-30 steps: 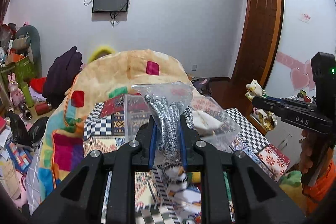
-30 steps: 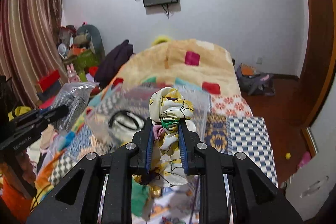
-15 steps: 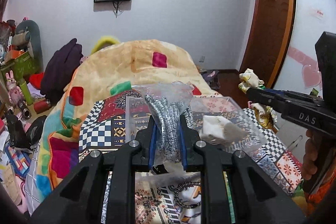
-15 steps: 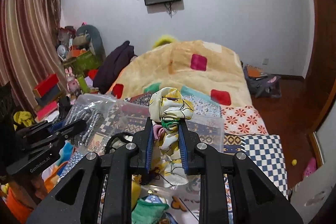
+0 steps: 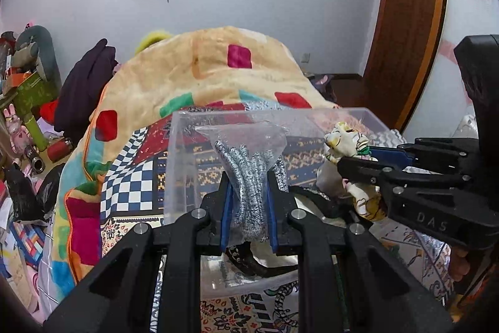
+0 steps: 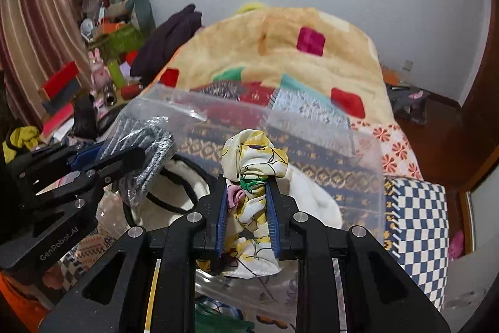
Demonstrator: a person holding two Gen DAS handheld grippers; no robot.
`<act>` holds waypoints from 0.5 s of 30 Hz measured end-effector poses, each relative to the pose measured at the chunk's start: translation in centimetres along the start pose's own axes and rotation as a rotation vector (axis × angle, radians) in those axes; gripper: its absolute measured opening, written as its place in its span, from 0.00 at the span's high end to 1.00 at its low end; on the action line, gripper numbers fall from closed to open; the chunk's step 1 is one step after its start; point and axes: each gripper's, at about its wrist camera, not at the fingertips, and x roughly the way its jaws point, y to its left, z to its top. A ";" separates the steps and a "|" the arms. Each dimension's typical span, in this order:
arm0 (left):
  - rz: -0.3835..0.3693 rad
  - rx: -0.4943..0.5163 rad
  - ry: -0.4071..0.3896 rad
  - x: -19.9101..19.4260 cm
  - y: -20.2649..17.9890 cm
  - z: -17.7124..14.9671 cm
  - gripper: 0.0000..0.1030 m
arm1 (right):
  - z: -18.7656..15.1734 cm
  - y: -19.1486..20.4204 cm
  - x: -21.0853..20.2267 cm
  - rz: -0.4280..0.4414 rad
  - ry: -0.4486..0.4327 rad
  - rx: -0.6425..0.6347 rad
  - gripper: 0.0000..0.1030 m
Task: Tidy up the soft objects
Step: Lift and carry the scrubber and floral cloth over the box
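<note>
My left gripper is shut on a clear plastic bag of grey knit fabric and holds it over a clear plastic bin on the bed. My right gripper is shut on a cream floral cloth over the same bin. In the left wrist view the right gripper comes in from the right with the cloth. In the right wrist view the left gripper comes in from the left with the bag. A white fluffy item with a black band lies in the bin.
A patchwork quilt and a beige blanket with coloured squares cover the bed. Toys, boxes and clutter stand along the left wall. A wooden door is at the right. A checkered patch lies right of the bin.
Both grippers have moved forward and down, closer to the bin and to each other. Each still holds its item.
</note>
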 end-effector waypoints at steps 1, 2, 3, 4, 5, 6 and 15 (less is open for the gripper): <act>-0.004 0.001 0.011 0.2 -0.1 -0.1 0.82 | -0.1 0.0 0.1 -0.005 0.006 -0.005 0.79; -0.006 0.001 0.014 0.3 -0.1 0.0 0.82 | -0.2 0.1 0.2 -0.009 0.016 -0.009 0.78; -0.007 0.001 0.017 0.3 -0.1 0.0 0.82 | -0.2 0.1 0.2 -0.003 0.025 -0.009 0.75; -0.008 0.002 0.020 0.3 -0.2 0.0 0.81 | -0.2 0.1 0.2 0.003 0.030 -0.007 0.70; -0.011 0.002 0.022 0.2 -0.2 0.0 0.80 | -0.2 0.0 0.1 0.007 0.032 -0.002 0.68; -0.016 0.000 0.023 0.0 -0.2 0.0 0.77 | -0.2 0.0 -0.2 0.010 0.029 -0.001 0.62; -0.014 0.014 -0.056 -3.7 -0.8 0.2 0.49 | -0.4 -0.3 -3.9 -0.008 -0.058 -0.013 0.39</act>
